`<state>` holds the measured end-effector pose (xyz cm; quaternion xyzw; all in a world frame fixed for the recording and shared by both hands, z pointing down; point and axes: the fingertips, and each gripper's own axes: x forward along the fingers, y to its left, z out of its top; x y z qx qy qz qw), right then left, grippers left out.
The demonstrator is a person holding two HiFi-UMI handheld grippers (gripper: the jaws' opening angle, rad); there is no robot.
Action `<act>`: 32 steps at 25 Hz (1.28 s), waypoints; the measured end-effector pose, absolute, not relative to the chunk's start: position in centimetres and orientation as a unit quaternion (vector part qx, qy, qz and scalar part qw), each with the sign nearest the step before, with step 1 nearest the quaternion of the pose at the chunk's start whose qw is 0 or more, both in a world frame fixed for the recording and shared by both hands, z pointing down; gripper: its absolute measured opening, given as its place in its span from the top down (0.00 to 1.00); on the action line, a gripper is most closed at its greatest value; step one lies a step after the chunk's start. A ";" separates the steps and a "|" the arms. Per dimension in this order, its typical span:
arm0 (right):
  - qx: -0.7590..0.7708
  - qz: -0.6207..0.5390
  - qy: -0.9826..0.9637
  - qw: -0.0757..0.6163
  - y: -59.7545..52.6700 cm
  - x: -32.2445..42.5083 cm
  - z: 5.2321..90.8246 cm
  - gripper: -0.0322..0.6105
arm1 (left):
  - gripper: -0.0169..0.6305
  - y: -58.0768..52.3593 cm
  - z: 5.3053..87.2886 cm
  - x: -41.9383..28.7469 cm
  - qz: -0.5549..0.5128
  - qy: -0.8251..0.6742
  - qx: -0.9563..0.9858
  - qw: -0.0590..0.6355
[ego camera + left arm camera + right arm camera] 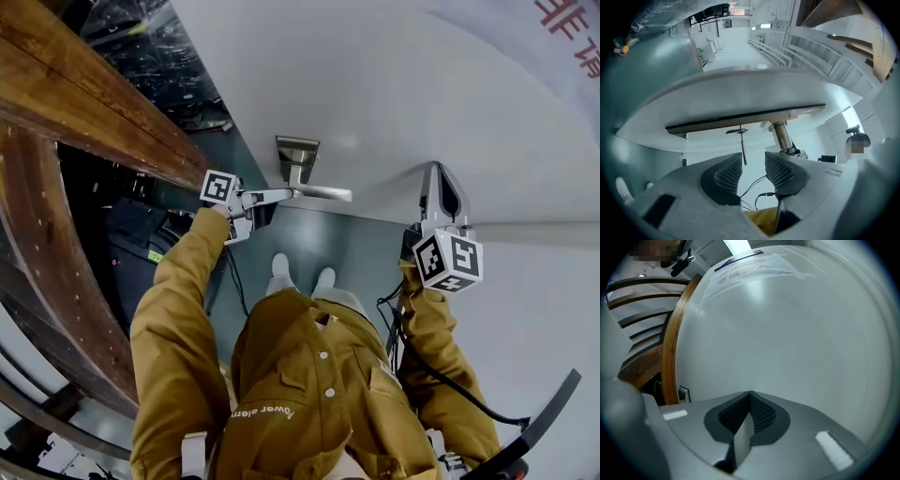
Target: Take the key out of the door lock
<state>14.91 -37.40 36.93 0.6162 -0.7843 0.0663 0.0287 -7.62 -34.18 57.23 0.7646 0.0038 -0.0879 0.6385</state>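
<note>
Key [742, 149] stands out of the door [422, 103] near its latch edge, just beside the lever handle [319, 190], and is judged to be seated in the lock; left gripper [753, 158] lined up on it, jaws well apart, key shaft in the gap ahead of the pads, nothing gripped. Step in hand reads as the approach to the grasp; next move calls for closing squarely on the key, then a straight pull along its axis, no twist. Right gripper [750, 398] faces the bare white door face, jaws pressed together and empty; wooden frame [103, 103] beyond the door's edge, grey floor [366, 244] below.
</note>
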 end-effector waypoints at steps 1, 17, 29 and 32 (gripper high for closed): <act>0.616 0.066 -0.784 0.030 -37.4 14.9 36.9 0.94 | 0.74 -34.1 57.2 -7.2 -0.084 0.015 0.764 0.639; 0.619 0.066 -0.782 0.032 -37.5 14.9 37.1 0.94 | 0.91 -35.1 58.3 -5.7 -0.074 0.027 0.760 0.645; 0.617 0.061 -0.783 0.048 -37.6 14.9 37.0 0.94 | 0.94 -35.0 58.7 -5.9 -0.099 0.019 0.733 0.673; 0.614 0.063 -0.785 0.051 -37.6 14.9 37.1 0.94 | 0.94 -33.9 58.8 -5.9 -0.086 0.028 0.736 0.671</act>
